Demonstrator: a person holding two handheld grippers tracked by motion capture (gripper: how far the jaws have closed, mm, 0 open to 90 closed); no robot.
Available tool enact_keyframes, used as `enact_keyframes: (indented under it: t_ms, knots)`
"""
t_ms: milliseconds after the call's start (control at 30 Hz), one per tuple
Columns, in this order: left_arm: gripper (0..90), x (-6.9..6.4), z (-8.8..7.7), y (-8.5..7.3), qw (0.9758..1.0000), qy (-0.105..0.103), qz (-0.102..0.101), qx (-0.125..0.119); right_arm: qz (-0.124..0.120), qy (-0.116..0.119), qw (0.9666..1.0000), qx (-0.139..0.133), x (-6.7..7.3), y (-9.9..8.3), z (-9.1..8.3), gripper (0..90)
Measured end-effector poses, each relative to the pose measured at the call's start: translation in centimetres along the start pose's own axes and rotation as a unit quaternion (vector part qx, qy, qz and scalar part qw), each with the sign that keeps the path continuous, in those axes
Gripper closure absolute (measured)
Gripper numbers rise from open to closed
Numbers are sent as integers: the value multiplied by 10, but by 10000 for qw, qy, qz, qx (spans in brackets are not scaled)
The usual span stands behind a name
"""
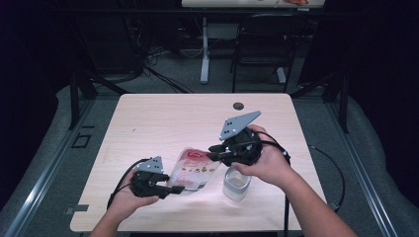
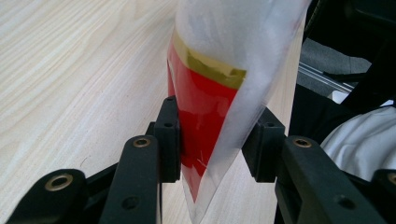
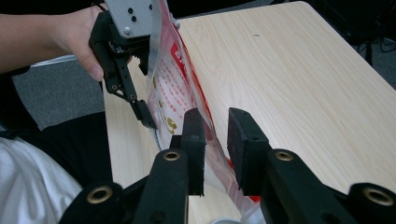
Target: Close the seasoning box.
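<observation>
Left tongs (image 1: 170, 186) clamp the bag's (image 1: 195, 169) lower end above the bench (image 1: 163, 118); right tongs (image 1: 213, 152) straddle its top edge, released, beside the cup (image 1: 236, 183).

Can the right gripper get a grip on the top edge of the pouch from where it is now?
Probably yes. The pouch edge already runs between the jaws of the right gripper, apart from the pads, with nothing in the gap. The left gripper holds the other end.
</observation>
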State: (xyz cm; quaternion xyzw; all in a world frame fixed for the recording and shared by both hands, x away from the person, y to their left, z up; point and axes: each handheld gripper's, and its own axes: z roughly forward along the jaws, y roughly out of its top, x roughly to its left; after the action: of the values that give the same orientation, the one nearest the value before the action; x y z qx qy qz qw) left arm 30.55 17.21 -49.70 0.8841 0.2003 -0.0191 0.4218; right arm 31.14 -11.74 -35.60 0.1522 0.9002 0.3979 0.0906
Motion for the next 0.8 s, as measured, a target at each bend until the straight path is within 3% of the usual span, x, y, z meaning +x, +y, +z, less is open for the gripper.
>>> enact_keyframes:
  t_ms: [167, 800]
  knots:
    - [634, -1, -1, 1, 10000, 20, 48, 56, -2, 74, 10000, -16, 0, -7, -1, 858]
    - [637, 2, -5, 0, 9997, 16, 2, 244, 377, 154, 9987, -317, -6, -32, 6, 885]
